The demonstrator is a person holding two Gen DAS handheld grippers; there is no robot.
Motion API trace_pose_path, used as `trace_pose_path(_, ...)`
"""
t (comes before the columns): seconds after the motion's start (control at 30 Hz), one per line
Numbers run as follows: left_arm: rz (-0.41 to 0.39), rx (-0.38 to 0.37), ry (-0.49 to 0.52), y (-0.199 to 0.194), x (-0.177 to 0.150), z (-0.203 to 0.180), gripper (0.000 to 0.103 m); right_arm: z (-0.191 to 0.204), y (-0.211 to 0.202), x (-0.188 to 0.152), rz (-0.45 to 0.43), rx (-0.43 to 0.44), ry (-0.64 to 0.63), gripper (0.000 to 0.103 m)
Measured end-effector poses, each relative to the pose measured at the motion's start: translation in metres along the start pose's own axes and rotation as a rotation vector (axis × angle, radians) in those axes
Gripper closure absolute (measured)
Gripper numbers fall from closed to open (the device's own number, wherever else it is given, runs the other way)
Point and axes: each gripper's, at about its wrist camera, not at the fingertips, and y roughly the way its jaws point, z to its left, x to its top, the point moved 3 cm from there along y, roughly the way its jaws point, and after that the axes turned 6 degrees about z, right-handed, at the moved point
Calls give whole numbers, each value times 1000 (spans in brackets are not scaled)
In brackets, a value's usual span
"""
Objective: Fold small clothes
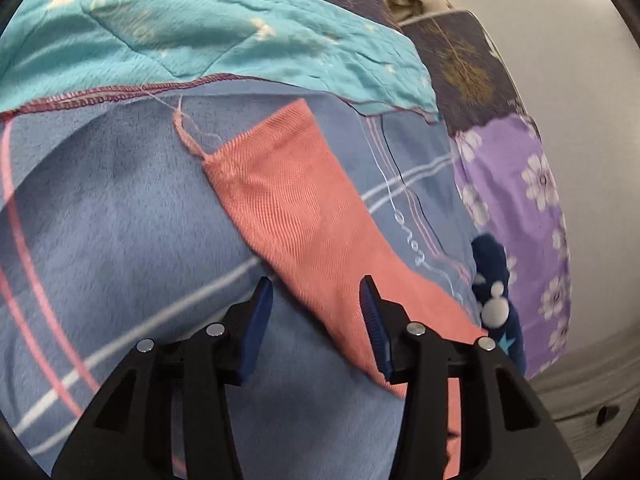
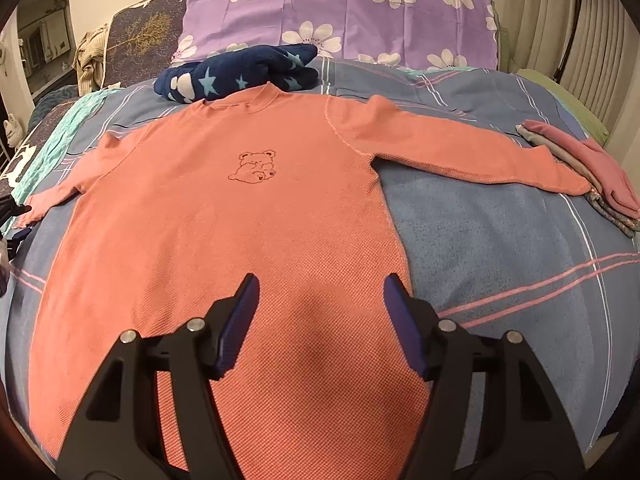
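Observation:
A small salmon-pink long-sleeved shirt (image 2: 240,240) with a bear outline on the chest lies flat, front up, on the blue blanket (image 2: 500,240), both sleeves spread out. My right gripper (image 2: 318,292) is open and empty, just above the shirt's lower body. The left wrist view shows the shirt's left sleeve (image 1: 288,208), with a loose thread at its cuff. My left gripper (image 1: 316,292) is open over that sleeve near the shoulder end, holding nothing. The left gripper also shows at the far left edge of the right wrist view (image 2: 12,216).
A folded navy star-print garment (image 2: 240,70) lies by the collar. A small stack of folded clothes, pink on top (image 2: 592,168), sits by the right cuff. A purple flowered pillow (image 2: 340,12) is behind. A turquoise quilt (image 1: 180,32) borders the left side.

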Motion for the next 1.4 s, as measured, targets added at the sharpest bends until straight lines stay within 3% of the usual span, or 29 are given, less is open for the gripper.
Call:
trace_pose_path(0.07, -26, 10, -4, 1, 8, 1, 58, -2, 3, 1, 6, -7, 5, 37)
trace_pose_path(0.1, -44, 13, 1, 2, 12, 0, 67, -3, 4, 2, 7, -10, 5, 37)
trace_pose_path(0.13, -62, 14, 6, 3, 16, -2, 91, -3, 5, 3, 8, -14, 4, 37)
trace_pose_path(0.17, -71, 27, 13, 4, 21, -5, 101, -4, 7, 4, 8, -15, 3, 37)
trace_pose_path(0.23, -90, 37, 40, 0, 22, -18, 102, -4, 8, 7, 2, -14, -1, 37)
trace_pose_path(0.33, -127, -1, 268, -11, -2, -89, 101, -5, 12, 13, -9, -14, -3, 37)
trace_pose_path(0.4, -125, -56, 481, -16, -42, -156, 101, -8, 16, 17, -6, -4, 10, 37)
trace_pose_path(0.5, -77, -148, 704, -13, -109, -233, 101, -10, 18, 23, -5, 16, 26, 37)
trace_pose_path(0.63, 49, -260, 935, 8, -209, -297, 100, -15, 17, 27, -20, 5, 23, 36)
trace_pose_path(0.67, 72, -264, 996, 14, -233, -303, 98, -19, 18, 27, -16, 2, 31, 36)
trace_pose_path(0.73, 94, -234, 1129, 28, -277, -312, 70, -25, 19, 28, -9, 0, 41, 36)
trace_pose_path(0.77, 92, -200, 1208, 36, -300, -311, 65, -27, 20, 28, -4, -1, 42, 36)
trace_pose_path(0.9, 94, -100, 1407, 47, -343, -291, 61, -32, 23, 29, 7, 14, 24, 34)
trace_pose_path(1.03, 57, -39, 1428, 31, -331, -266, 46, -25, 33, 41, 35, 84, 1, 34)
trace_pose_path(1.13, 47, 3, 1396, 21, -309, -247, 44, -9, 42, 59, 65, 222, -15, 36)
trace_pose_path(1.2, 42, 53, 1372, 18, -298, -231, 44, 8, 52, 76, 86, 343, -37, 43)
trace_pose_path(1.3, 80, 95, 1277, 22, -281, -212, 44, 34, 78, 101, 147, 482, -46, 44)
trace_pose_path(1.4, 140, 76, 1216, 28, -276, -202, 46, 51, 114, 122, 209, 516, 0, 44)
